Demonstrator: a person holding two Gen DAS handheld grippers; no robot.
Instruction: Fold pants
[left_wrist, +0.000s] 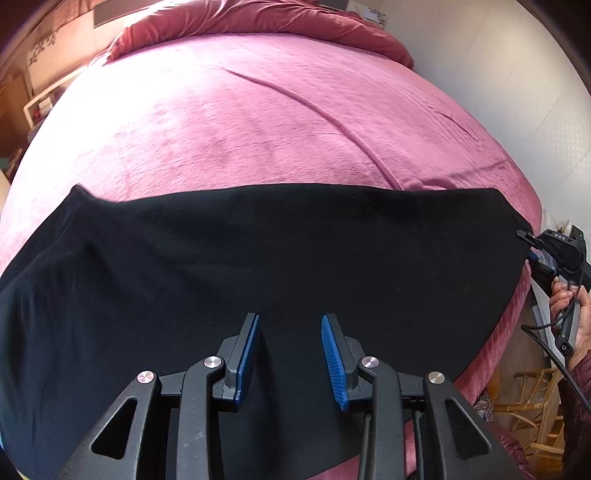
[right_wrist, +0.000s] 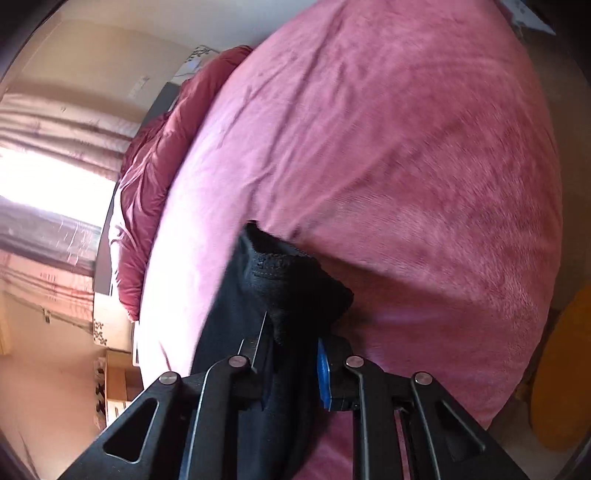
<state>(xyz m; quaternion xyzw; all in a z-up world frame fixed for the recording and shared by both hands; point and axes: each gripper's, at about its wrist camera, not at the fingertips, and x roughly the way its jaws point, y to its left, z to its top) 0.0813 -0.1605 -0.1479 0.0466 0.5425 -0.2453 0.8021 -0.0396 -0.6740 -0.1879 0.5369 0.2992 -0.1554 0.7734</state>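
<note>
Left tool (left_wrist: 291, 360): released above pants (left_wrist: 258, 258) | right tool (right_wrist: 291, 369): grasping hem, seen only right-wrist | bed (left_wrist: 258, 110)

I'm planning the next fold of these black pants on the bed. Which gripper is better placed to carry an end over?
Probably the right gripper: it is already shut on one end of the pants. The left gripper hangs open above the middle, holding nothing.

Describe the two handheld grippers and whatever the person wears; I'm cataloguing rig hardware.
The left gripper and right gripper match: black angular linkage arms with triangular cut-outs, round silver pivot pins, and ribbed blue pads on the fingers. A black cable trails from the right one's black handle, which bears small white markings. The sleeve is dark maroon.
</note>
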